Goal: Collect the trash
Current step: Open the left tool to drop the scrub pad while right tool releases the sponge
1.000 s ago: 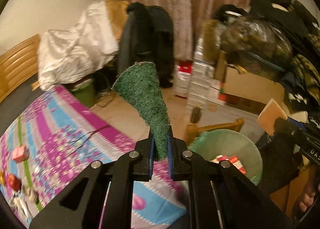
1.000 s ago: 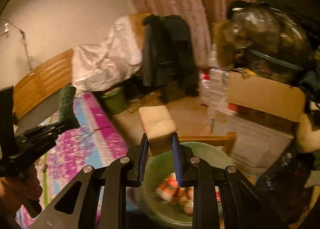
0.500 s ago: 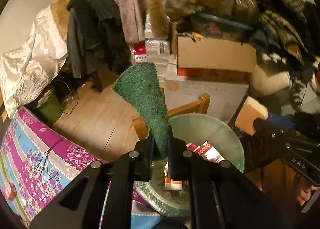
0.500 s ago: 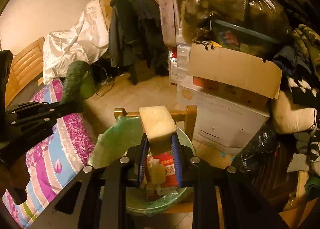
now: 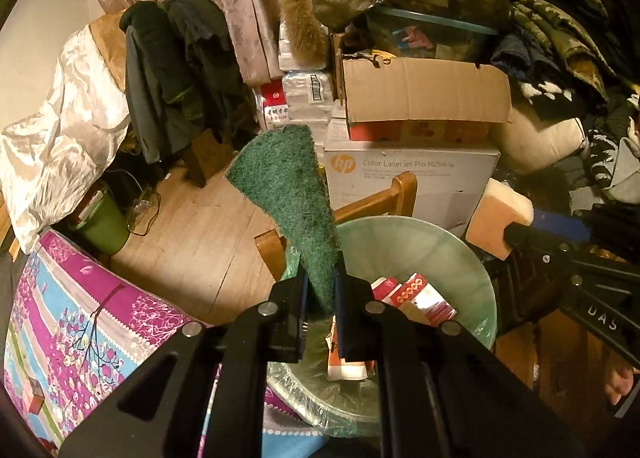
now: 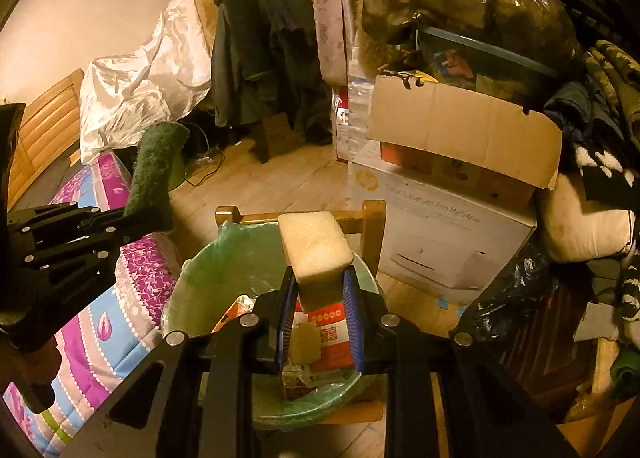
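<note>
Both grippers hover at the green-lined trash bin (image 5: 448, 254), each with a load. The left gripper (image 5: 320, 294) has its jaws pinched narrow on the bottom edge of a green scouring pad (image 5: 288, 198), which stands up and leans away from the camera, above the near-left rim of the bin. In the right wrist view that same pad (image 6: 154, 174) shows at the left, sticking up from the left gripper (image 6: 120, 216), out to the left of the bin (image 6: 200, 258) and over the edge of the purple floral bedspread (image 6: 100, 322).

The right gripper (image 6: 318, 298) clamps a pale yellow sponge block (image 6: 314, 246), jaws held apart only by the block's width; the block rises above the fingertips, directly over the bin's opening. From the left wrist view, the sponge (image 5: 498, 218) sits just off the bin's right rim, gripped by the right gripper (image 5: 516, 234).

Inside the bin lie red-and-white cartons (image 5: 416, 294) and other scraps; the red carton (image 6: 330, 330) shows right below the sponge. The bin stands on a wooden chair (image 6: 372, 226), whose back rail rises behind it. Behind the chair sits a white HP printer box (image 5: 408, 182), with an open cardboard box (image 5: 424, 94) stacked on top.
</note>
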### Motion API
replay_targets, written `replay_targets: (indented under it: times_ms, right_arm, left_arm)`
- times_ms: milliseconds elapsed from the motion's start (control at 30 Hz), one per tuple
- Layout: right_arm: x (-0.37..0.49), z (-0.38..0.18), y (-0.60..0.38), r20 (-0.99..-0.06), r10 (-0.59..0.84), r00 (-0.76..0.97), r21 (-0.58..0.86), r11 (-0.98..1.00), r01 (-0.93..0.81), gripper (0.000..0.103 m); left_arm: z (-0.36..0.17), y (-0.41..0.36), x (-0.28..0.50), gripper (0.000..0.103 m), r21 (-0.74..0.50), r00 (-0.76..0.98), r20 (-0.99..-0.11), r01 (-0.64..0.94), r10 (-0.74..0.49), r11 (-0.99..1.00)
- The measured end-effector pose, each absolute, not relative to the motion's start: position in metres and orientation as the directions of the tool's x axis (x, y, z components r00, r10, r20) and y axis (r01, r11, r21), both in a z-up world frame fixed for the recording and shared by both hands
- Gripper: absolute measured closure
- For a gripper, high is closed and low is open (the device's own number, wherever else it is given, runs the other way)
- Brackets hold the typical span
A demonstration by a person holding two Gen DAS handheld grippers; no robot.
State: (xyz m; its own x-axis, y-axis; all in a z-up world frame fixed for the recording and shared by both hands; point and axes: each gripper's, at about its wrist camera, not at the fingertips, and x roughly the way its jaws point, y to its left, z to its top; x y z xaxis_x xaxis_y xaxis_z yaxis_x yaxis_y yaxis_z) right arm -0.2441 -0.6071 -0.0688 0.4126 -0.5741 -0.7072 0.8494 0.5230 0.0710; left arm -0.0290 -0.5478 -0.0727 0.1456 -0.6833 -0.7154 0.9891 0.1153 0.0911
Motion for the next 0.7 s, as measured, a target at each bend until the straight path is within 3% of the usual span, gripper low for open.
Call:
replay_targets:
  times_ms: [700]
  right_arm:
    - [-0.23,-0.062,-0.613,-0.692,-0.567,0.447,0.081,0.554,0.828,0.078]
  left_arm:
    - [-0.079,-0.552,-0.03,0.093,0.101,0.155,-0.718,0.988,-0.678,0.12]
